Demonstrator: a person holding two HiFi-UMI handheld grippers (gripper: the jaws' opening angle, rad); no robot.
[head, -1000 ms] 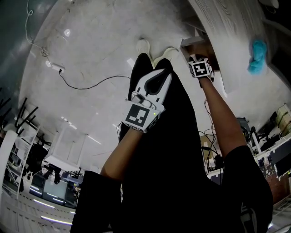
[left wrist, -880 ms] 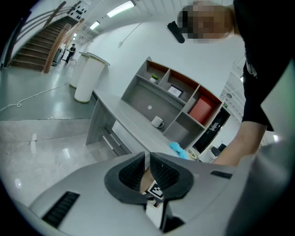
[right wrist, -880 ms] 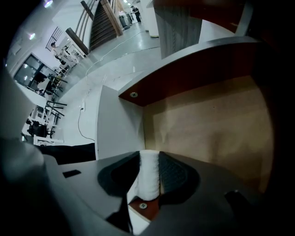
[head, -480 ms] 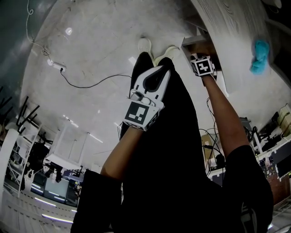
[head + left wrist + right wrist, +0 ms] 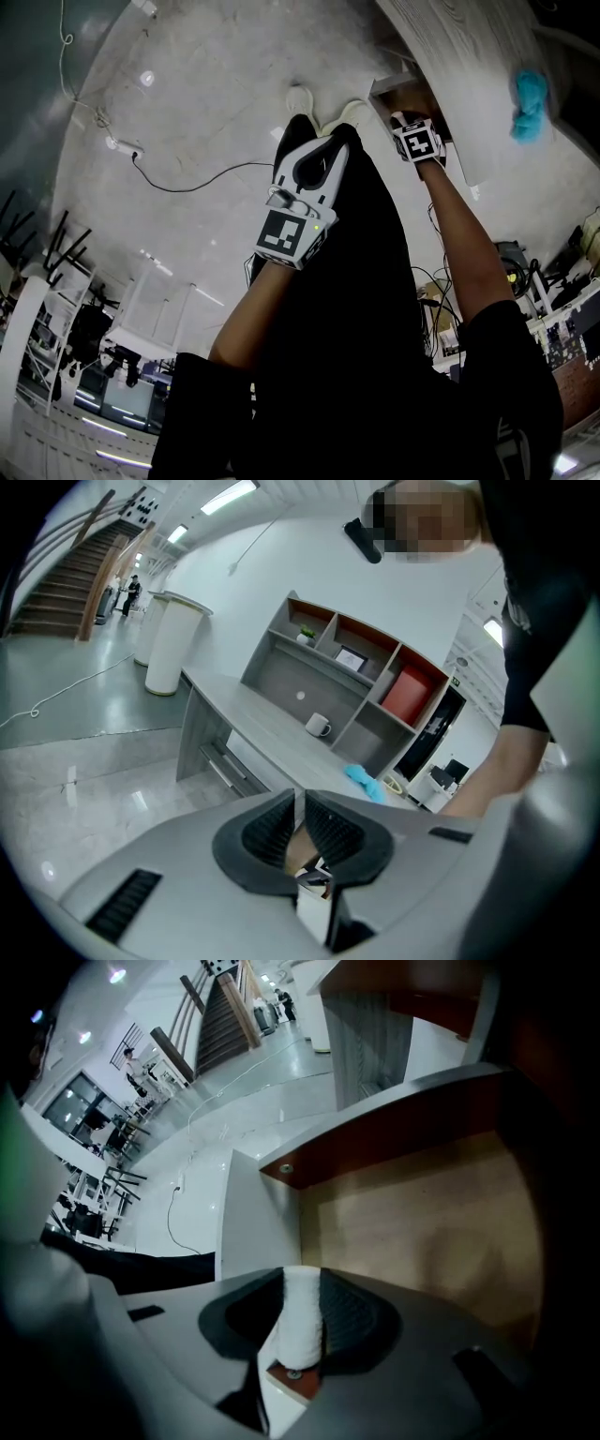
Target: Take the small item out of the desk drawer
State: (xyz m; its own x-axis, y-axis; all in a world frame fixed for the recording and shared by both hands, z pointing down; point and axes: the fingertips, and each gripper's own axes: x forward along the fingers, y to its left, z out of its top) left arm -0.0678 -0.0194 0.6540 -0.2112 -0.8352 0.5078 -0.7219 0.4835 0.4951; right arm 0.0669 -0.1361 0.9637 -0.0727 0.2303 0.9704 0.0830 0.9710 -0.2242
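The desk drawer [image 5: 401,92] stands pulled out under the grey desk top [image 5: 450,37] at the upper right of the head view. My right gripper [image 5: 405,117] points down into it. In the right gripper view the right gripper [image 5: 302,1286] is shut on a small white cylindrical item [image 5: 302,1321], held just above the bare wooden floor of the drawer [image 5: 422,1222]. My left gripper [image 5: 328,145] hangs over the person's black trousers, away from the drawer. The left gripper [image 5: 298,801] shows its jaws shut to a thin slit with nothing between them.
A blue cloth [image 5: 528,101] lies on the desk top. In the left gripper view a white mug [image 5: 319,726] and a shelf unit [image 5: 375,667] stand on the desk. A black cable [image 5: 187,178] runs over the grey floor. The person's white shoes [image 5: 300,96] stand by the drawer.
Neither gripper has visibly moved; only the head view has shifted slightly.
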